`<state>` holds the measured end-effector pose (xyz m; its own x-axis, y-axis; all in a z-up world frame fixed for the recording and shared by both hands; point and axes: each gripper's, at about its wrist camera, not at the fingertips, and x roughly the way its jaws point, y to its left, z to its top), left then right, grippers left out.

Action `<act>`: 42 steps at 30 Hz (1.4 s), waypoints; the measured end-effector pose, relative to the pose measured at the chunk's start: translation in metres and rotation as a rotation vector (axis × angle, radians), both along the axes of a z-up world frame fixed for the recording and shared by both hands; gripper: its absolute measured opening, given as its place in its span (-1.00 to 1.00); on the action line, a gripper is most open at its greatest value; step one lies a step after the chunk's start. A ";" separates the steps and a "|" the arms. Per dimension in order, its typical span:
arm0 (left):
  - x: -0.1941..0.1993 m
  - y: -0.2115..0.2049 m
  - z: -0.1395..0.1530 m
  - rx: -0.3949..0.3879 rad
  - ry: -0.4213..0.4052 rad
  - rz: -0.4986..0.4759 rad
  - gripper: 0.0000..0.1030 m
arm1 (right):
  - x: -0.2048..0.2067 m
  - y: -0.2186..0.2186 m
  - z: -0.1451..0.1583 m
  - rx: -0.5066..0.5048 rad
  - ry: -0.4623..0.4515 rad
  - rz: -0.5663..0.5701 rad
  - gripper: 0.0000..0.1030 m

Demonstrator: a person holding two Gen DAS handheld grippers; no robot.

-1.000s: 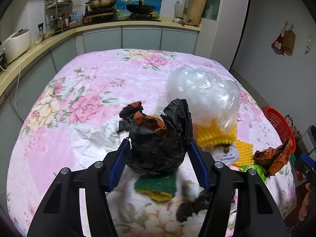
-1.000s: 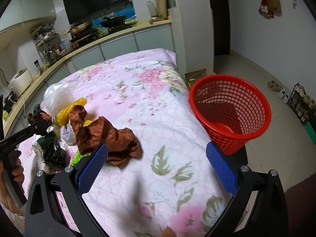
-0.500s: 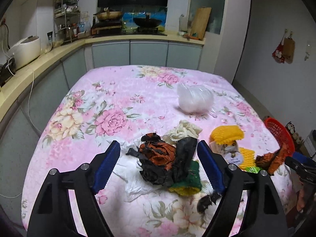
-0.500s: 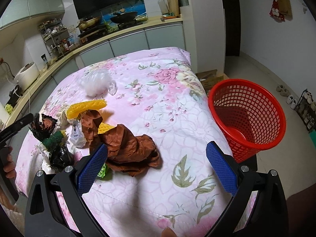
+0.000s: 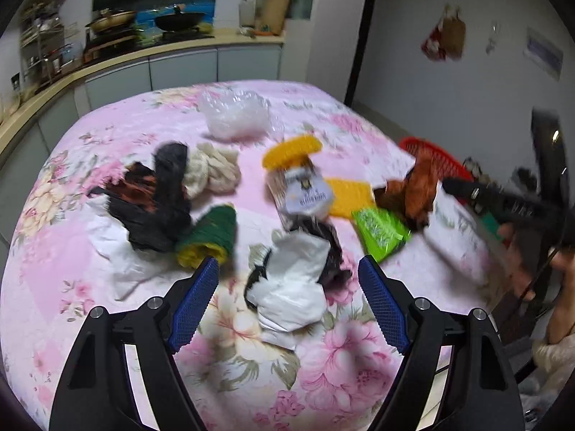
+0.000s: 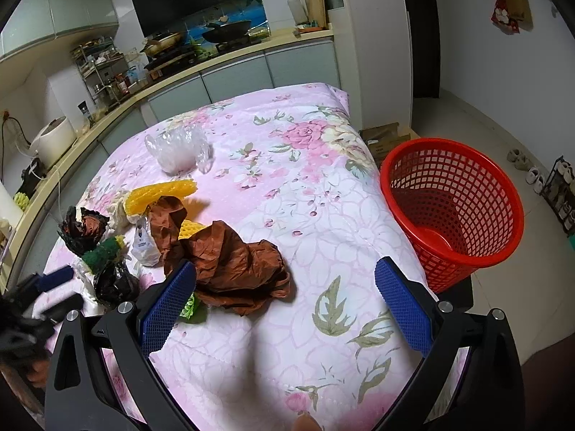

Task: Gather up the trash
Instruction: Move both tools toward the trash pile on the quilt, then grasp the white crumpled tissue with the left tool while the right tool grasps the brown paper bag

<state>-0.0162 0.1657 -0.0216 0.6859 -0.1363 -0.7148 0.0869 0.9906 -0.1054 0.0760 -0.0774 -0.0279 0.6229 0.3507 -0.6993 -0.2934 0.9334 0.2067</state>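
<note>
Trash lies scattered on the pink floral cloth (image 5: 72, 287). My left gripper (image 5: 287, 269) hovers low over a crumpled white paper with a black bag (image 5: 294, 287). That wad lies between its jaws, which are closing, and the pads stand apart from it. To its left sit a black-and-orange crumpled bag (image 5: 151, 197) and a green-yellow sponge (image 5: 212, 233). My right gripper (image 6: 287, 269) is open and holds nothing. A crumpled brown paper (image 6: 233, 262) lies just beyond its left finger. The red basket (image 6: 452, 208) stands on the floor to the right.
Further back lie a clear plastic bag (image 5: 233, 115), yellow foam netting (image 5: 291, 149), a cream cloth (image 5: 212, 168), a white packet (image 5: 305, 194) and a green wrapper (image 5: 381, 230). A kitchen counter (image 6: 215, 68) runs behind the table. A cardboard box (image 6: 384, 136) sits by the basket.
My left gripper let go of the black-and-orange bag, drew back and swung right over the white paper wad. The right gripper has hardly moved.
</note>
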 end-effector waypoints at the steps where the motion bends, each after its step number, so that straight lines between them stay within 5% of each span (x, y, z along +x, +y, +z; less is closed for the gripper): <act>1: 0.000 -0.001 -0.003 0.000 0.007 -0.007 0.31 | 0.000 0.000 0.001 -0.001 -0.001 -0.002 0.88; 6: 0.001 0.000 -0.015 0.012 0.048 -0.028 -0.21 | -0.001 -0.001 -0.001 -0.009 0.002 -0.011 0.88; 11: 0.000 0.005 -0.019 -0.003 0.049 -0.014 -0.29 | -0.002 0.011 -0.001 -0.033 -0.009 0.022 0.88; 26: -0.014 0.031 0.034 -0.017 -0.104 0.054 -0.29 | 0.025 0.053 -0.015 -0.030 0.023 0.114 0.88; 31: -0.009 0.036 0.038 -0.032 -0.121 0.073 -0.29 | 0.030 0.055 -0.021 -0.040 0.042 0.124 0.38; 42: -0.003 0.031 0.050 -0.013 -0.158 0.089 -0.29 | 0.016 0.039 0.012 -0.011 -0.051 0.099 0.33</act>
